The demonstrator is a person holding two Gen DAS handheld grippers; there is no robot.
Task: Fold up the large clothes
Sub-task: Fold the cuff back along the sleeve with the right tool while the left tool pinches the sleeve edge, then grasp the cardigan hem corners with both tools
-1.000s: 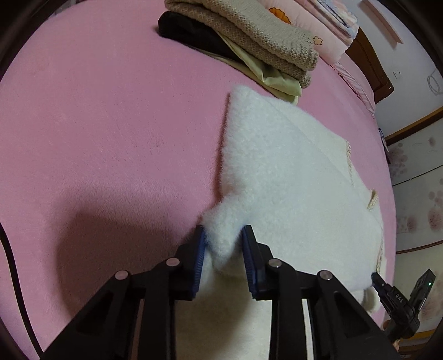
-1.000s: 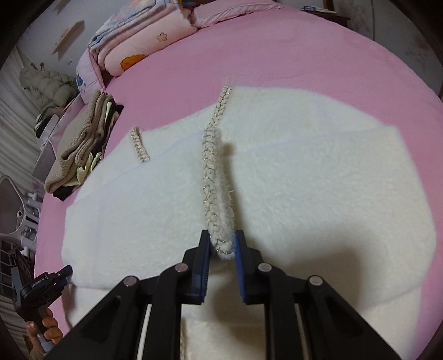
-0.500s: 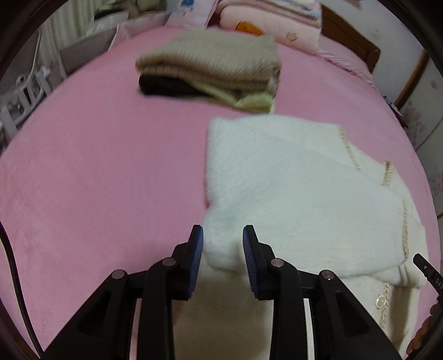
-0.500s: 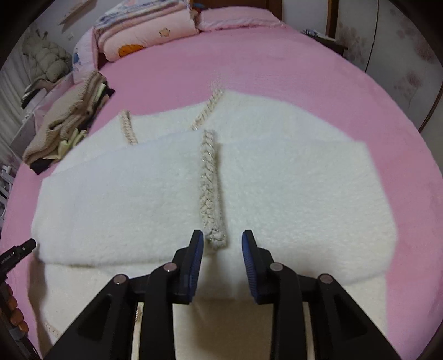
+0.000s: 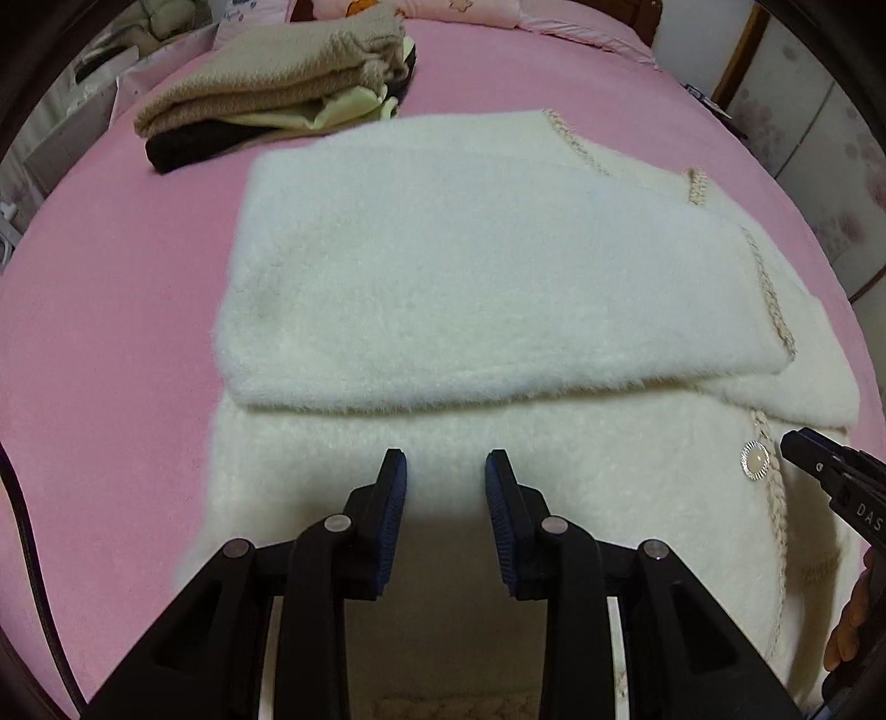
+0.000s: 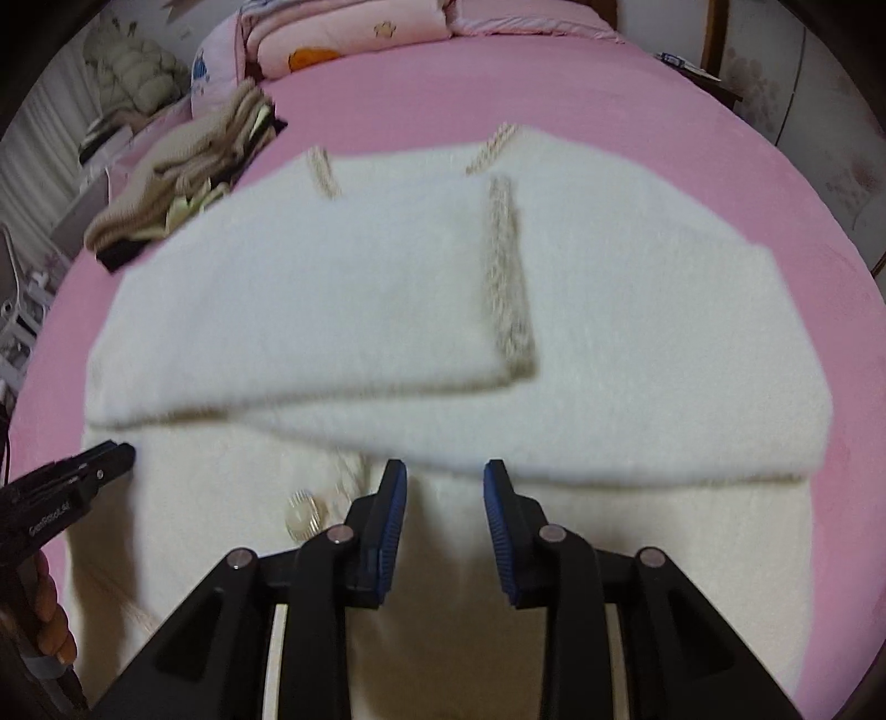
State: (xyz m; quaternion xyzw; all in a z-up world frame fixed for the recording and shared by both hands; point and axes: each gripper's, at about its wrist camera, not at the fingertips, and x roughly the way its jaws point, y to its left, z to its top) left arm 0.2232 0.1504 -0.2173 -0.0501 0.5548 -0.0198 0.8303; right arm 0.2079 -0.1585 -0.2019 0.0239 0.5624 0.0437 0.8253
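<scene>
A fluffy cream cardigan (image 5: 498,288) lies flat on the pink bed (image 5: 111,332), its sleeves folded across the chest. The braid-trimmed cuff (image 6: 506,266) of the top sleeve rests near the middle, and a round button (image 5: 755,459) shows on the front edge. My left gripper (image 5: 446,471) hangs open over the cardigan's lower body, nothing between its blue pads. My right gripper (image 6: 446,471) is open too, above the same garment (image 6: 637,354), just short of the folded sleeve's edge. Each gripper shows at the other view's edge: the right one (image 5: 819,471), the left one (image 6: 72,487).
A pile of folded clothes (image 5: 266,94), beige knit over pale green and black, sits beyond the cardigan's far left corner. Pink quilts and pillows (image 6: 343,33) are stacked at the head of the bed. A person's fingers (image 6: 50,626) hold the left gripper's handle.
Both grippers let go: the left released the fluffy sleeve fold, the right released the braided cuff. Both drew back toward the near hem, and the sleeves now lie flat across the body.
</scene>
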